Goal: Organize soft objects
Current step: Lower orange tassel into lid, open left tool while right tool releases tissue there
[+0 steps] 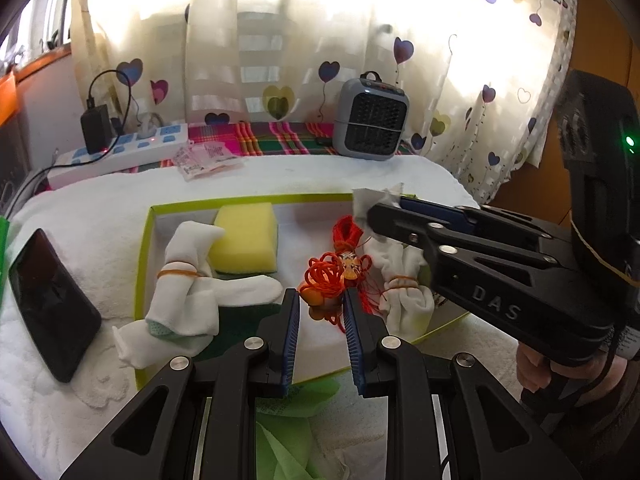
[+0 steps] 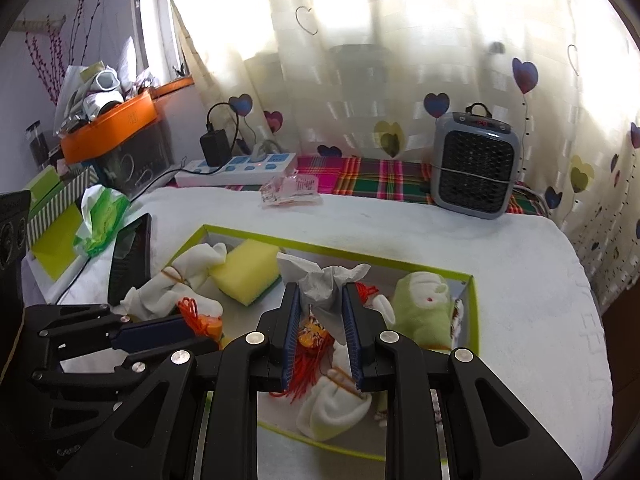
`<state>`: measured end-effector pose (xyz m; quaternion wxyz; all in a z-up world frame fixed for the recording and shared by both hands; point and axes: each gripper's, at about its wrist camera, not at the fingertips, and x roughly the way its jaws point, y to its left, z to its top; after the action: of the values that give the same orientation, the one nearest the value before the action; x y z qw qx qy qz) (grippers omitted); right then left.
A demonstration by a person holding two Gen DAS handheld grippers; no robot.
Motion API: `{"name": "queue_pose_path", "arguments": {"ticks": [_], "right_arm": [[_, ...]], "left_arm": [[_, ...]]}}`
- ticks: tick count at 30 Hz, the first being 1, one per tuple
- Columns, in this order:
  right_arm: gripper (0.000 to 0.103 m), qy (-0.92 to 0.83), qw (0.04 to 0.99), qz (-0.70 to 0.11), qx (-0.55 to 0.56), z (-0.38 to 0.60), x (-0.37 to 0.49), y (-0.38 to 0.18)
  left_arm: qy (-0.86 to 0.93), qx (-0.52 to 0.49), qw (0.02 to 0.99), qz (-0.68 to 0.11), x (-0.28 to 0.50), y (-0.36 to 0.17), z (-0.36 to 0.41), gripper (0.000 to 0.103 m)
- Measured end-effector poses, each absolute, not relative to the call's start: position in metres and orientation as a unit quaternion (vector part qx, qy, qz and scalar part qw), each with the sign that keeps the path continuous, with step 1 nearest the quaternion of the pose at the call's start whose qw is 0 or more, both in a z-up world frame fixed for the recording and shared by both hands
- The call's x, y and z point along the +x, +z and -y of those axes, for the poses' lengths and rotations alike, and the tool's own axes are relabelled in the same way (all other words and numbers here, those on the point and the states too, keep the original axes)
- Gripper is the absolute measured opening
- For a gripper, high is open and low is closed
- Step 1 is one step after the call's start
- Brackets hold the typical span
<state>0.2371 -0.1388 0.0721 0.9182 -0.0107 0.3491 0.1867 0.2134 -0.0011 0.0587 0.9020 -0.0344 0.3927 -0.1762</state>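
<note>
1. We see a shallow green-rimmed box [image 1: 144, 240] lying on a white towel-covered surface, and it holds most of the soft things.
2. Our left gripper [image 1: 320, 300] is closed on a red-and-orange knotted cord ornament [image 1: 324, 276]; the blue pads press its orange end from both sides, above the box's near middle.
3. Our right gripper [image 2: 318, 308] is closed on a crumpled grey-white tissue [image 2: 320, 280], which sticks out past the fingertips. In the left wrist view this gripper reaches in from 3 o'clock, with the tissue at its tip over the far rim of the box.
4. In the left wrist view, a yellow sponge [image 1: 246, 236] sits in the box at 11 o'clock of the ornament, touching a white sock bundle [image 1: 184, 280] tied with a rubber band at 9 o'clock.
5. A second banded white sock bundle [image 1: 404, 284] lies at 3 o'clock of the ornament, just beside it.
6. In the right wrist view, a pale green plush piece [image 2: 424, 308] lies in the box's right end, at 3 o'clock of the tissue.
7. A dark phone [image 1: 52, 304] lies on the towel outside the box's left wall.
8. At 12 o'clock, well apart from the box, a small grey heater [image 1: 370, 120] and a white power strip [image 1: 132, 152] stand before the heart-printed curtain [image 1: 280, 40].
</note>
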Motion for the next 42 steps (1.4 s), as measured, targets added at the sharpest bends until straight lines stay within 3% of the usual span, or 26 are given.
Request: {"name": "queue_pose_path", "arguments": {"ticks": [42], "right_arm": [[0.023, 0.224, 0.886, -0.405, -0.011, 0.123, 0.291, 0.03]], "left_arm": [[-0.169, -0.013, 0.894, -0.415, 0.229, 0.039, 0.014, 0.021]]}}
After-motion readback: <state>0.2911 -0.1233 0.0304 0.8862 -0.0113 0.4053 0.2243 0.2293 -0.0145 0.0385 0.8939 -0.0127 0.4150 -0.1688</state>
